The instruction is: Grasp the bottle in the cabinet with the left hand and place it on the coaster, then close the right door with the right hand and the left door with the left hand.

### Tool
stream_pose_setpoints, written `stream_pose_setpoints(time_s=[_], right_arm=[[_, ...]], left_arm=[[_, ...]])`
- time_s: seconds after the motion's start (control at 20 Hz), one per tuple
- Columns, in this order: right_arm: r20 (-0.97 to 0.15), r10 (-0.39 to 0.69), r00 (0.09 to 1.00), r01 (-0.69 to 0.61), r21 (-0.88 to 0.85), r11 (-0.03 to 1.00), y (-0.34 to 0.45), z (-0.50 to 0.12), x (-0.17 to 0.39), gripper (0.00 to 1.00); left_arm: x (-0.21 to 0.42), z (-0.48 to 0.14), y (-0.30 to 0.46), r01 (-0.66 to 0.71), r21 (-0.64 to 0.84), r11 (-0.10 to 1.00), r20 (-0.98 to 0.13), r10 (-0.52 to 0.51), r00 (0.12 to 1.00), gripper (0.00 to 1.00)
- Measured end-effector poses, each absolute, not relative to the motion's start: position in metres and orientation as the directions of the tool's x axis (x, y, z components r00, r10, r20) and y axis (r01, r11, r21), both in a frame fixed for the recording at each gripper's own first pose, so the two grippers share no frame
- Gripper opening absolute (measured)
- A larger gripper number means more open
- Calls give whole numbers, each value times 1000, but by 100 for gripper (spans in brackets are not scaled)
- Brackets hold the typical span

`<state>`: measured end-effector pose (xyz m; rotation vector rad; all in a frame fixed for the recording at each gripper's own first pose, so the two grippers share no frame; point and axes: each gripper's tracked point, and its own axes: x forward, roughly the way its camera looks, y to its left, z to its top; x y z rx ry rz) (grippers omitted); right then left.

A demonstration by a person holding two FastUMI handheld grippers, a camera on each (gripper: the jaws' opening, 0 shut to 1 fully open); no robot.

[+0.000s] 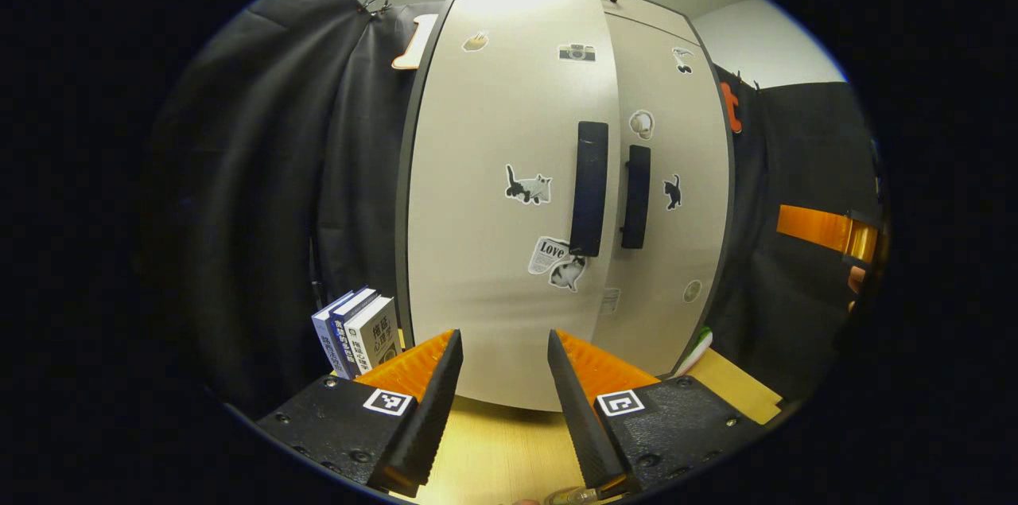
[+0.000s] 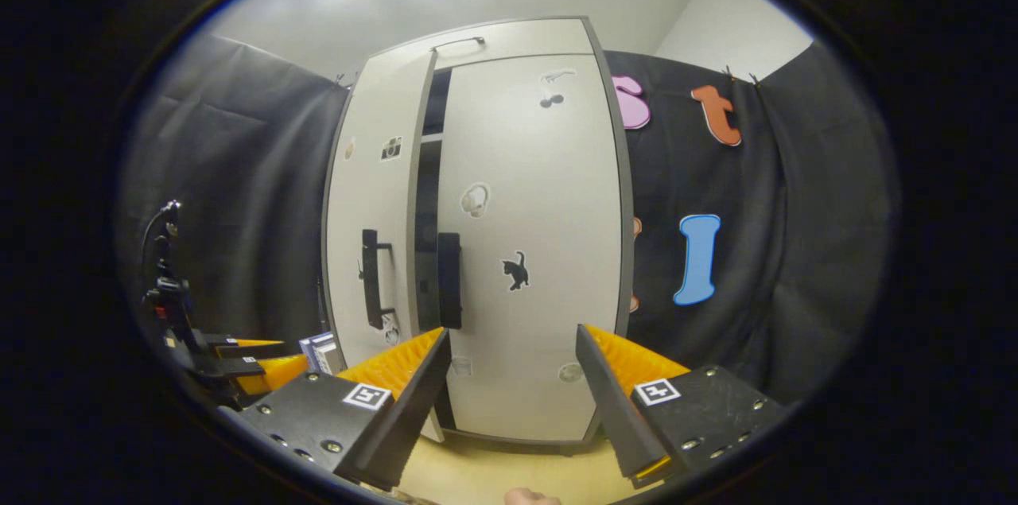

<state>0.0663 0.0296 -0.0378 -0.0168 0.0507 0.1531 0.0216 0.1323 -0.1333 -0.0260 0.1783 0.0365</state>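
Both views near, facing the shared cabinet point(image 1: 549, 195) front.

Left hand-held gripper point(image 1: 501, 402), black screwed mounts, square black-and-white markers, ridged fingers point(image 1: 421, 409)

Light wooden tabletop point(image 1: 493, 449) is carrying a white two-door cabinet point(image 1: 509, 195), which is standing upright on it toward the back. A few books point(image 1: 358, 334) are standing upright on the table just beside the cabinet's left side, spines facing out. In the right gripper view the same tabletop point(image 2: 493, 473) is showing below the cabinet point(image 2: 525, 250) base.
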Motion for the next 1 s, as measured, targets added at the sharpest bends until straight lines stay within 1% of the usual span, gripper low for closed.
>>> stream_pose_setpoints(time_s=[0.05, 0.1, 0.2, 0.25, 0.75, 0.85, 0.9, 0.95, 1.0], right_arm=[[-53, 152, 987, -153, -13, 988, 30, -38, 66, 96], [-53, 152, 987, -153, -12, 988, 30, -38, 66, 96], [-55, 154, 987, -154, -11, 988, 30, -38, 66, 96], [-55, 155, 986, -155, -11, 988, 30, -37, 66, 96], [-58, 155, 986, -156, -8, 988, 30, -38, 67, 96], [-56, 153, 987, -154, -10, 988, 29, -37, 68, 96], [-48, 152, 987, -153, -10, 988, 29, -36, 67, 96], [-39, 148, 988, -148, -12, 989, 28, -34, 68, 96], [-31, 143, 989, -144, -16, 990, 26, -33, 68, 96]], left_arm=[[23, -135, 132, -39, -23, 999, -179, 34, 983, 70], [23, -135, 132, -39, -23, 999, -181, 34, 983, 75], [23, -138, 133, -42, -21, 999, -184, 37, 982, 75], [23, -137, 132, -42, -21, 999, -184, 37, 982, 70], [24, -136, 132, -52, -11, 999, -185, 49, 982, 70], [24, -127, 129, -52, -21, 998, -181, 47, 982, 70], [26, -119, 127, -53, -19, 998, -174, 49, 984, 70], [28, -110, 127, -58, -12, 998, -168, 55, 984, 75], [30, -99, 126, -64, -5, 998, -166, 62, 984, 70]])
